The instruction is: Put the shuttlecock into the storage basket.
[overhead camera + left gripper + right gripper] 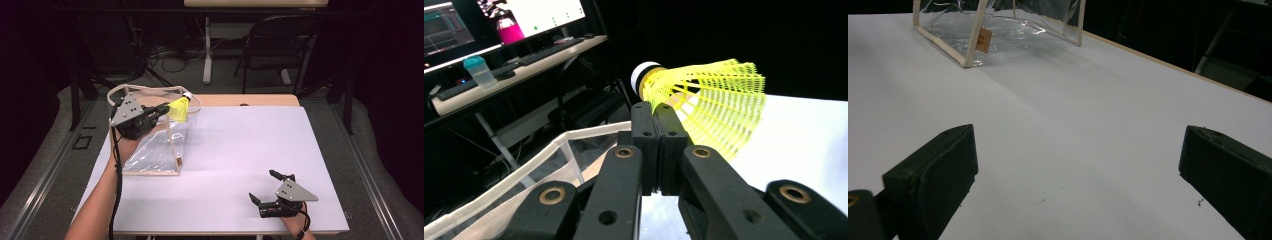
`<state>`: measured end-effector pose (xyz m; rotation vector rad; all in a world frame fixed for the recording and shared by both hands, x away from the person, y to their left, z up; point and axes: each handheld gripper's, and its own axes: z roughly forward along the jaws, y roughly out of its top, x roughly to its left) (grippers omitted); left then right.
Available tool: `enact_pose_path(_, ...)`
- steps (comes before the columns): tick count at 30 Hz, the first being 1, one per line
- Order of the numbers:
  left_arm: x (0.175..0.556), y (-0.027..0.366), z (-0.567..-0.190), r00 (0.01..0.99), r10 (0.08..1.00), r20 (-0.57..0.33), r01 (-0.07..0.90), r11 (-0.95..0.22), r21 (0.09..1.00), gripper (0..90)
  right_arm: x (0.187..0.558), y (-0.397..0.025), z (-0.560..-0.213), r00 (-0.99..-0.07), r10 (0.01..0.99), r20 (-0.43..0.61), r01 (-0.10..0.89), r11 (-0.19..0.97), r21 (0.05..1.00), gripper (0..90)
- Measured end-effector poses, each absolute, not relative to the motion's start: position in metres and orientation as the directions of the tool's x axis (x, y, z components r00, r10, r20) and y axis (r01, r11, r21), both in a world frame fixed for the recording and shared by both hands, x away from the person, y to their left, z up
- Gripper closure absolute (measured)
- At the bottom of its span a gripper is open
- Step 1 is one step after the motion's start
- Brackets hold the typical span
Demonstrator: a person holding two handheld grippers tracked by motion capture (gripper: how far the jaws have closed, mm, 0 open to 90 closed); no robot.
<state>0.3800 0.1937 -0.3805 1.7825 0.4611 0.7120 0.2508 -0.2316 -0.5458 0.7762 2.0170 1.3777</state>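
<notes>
A yellow shuttlecock (180,108) with a white cork tip hangs above the far end of a clear plastic bag (156,145) trimmed in cream tape. My left gripper (162,108) is shut on the shuttlecock's skirt. In the left gripper view the shuttlecock (709,107) sticks out past the closed gripper (657,115), cork pointing up and left, with the bag's rim (549,150) below. My right gripper (264,186) rests open near the table's front right, nothing between its fingers. The right gripper view shows that gripper (1078,170) wide apart over bare table, the bag (998,25) farther off.
A white sheet covers the table (250,150). The bag's cream handle (145,89) loops over the far left edge. A black chair (277,42) and a table leg stand behind. A desk with monitors (499,30) appears in the left gripper view.
</notes>
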Motion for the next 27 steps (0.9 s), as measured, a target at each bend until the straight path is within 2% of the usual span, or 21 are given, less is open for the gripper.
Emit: enact_pose_path(27,0.387,0.208,-0.372,0.698,0.676,0.236,-0.042,-0.291,0.956,89.3,0.251,-0.231,-0.546,-0.670,0.731,-0.129,0.144,0.298,0.943,2.0)
